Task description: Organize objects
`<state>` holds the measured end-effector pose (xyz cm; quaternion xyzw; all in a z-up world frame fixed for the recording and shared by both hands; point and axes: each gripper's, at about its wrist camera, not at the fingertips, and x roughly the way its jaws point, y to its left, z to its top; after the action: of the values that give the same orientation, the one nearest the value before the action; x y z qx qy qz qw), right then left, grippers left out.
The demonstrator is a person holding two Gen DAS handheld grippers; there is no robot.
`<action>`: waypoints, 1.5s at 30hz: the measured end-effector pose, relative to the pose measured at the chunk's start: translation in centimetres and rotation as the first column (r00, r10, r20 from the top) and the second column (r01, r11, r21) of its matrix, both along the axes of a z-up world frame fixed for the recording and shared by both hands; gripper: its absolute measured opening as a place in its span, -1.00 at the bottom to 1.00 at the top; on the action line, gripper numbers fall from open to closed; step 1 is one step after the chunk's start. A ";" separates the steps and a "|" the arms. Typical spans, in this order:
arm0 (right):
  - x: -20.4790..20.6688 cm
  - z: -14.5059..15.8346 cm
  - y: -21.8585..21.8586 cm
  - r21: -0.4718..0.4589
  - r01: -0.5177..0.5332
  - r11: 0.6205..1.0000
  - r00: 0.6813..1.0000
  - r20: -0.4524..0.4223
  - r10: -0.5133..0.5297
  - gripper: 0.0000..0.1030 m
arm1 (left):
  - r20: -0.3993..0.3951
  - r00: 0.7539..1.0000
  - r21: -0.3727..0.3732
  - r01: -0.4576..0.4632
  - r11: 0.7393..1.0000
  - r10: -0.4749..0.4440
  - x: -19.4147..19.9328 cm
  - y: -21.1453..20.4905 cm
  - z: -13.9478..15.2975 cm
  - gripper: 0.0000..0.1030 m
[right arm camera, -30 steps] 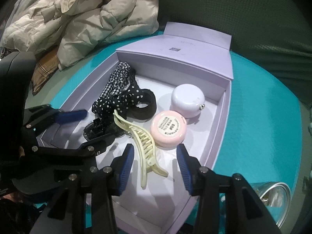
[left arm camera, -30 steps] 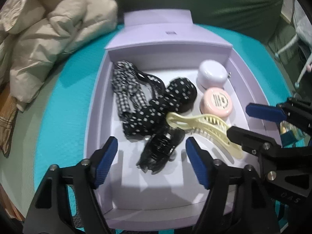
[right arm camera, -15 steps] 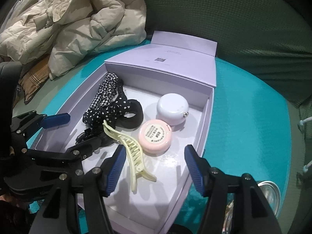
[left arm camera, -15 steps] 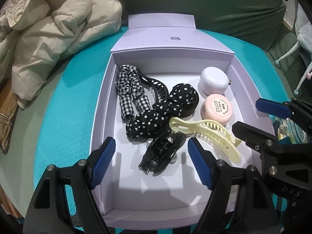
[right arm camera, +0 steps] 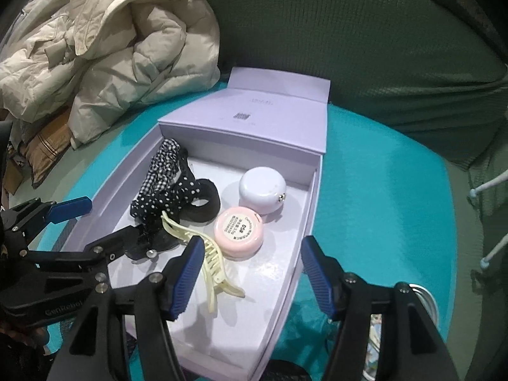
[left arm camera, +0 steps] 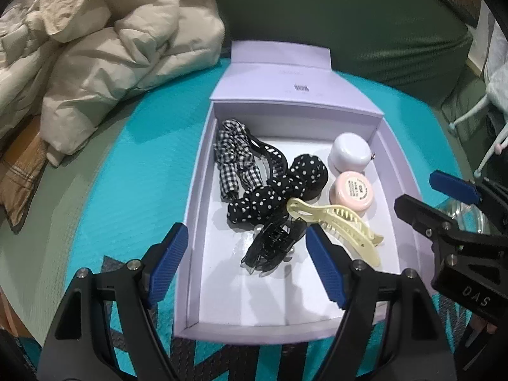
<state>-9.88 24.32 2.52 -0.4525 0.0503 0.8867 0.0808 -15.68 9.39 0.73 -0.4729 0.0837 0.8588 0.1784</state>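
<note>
Plainly, "DAS" is printed on the right gripper [right arm camera: 249,273] body, and "#50" on the label of the pink compact [right arm camera: 238,232]. Inside the lavender box [left arm camera: 195,209], the cream hair clip [left arm camera: 338,225] lies loose by the pink compact — ahead of the right gripper's blue pads, untouched. A second ago those pads stood narrower, flanking the clip; now the jaws are spread, nothing between them. The left gripper [left arm camera: 246,266] also gapes empty above the black claw clip [left arm camera: 273,247], drawn back from the box since then.
</note>
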 end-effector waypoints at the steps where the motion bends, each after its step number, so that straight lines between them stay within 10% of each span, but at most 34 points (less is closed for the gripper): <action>1: 0.2 0.3 -0.1 0.001 0.001 1.000 1.000 -0.005 -0.001 0.25 | -0.003 1.000 0.004 -0.006 1.000 0.006 0.1 -0.2 0.3 0.47; 27: 10.2 6.6 -4.6 0.021 0.009 1.000 0.996 -0.086 -0.007 0.25 | -0.087 0.995 0.017 -0.045 0.999 0.047 10.1 -4.5 6.7 0.47; 45: 16.5 6.5 -6.4 0.014 0.028 1.000 0.993 -0.112 -0.026 0.36 | -0.083 0.995 0.020 -0.061 0.998 0.062 16.5 -6.1 5.9 0.47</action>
<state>6.60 17.94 9.03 -0.4008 0.0540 0.9098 0.0935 0.79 3.30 6.65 -0.4374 0.0690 0.8836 0.1523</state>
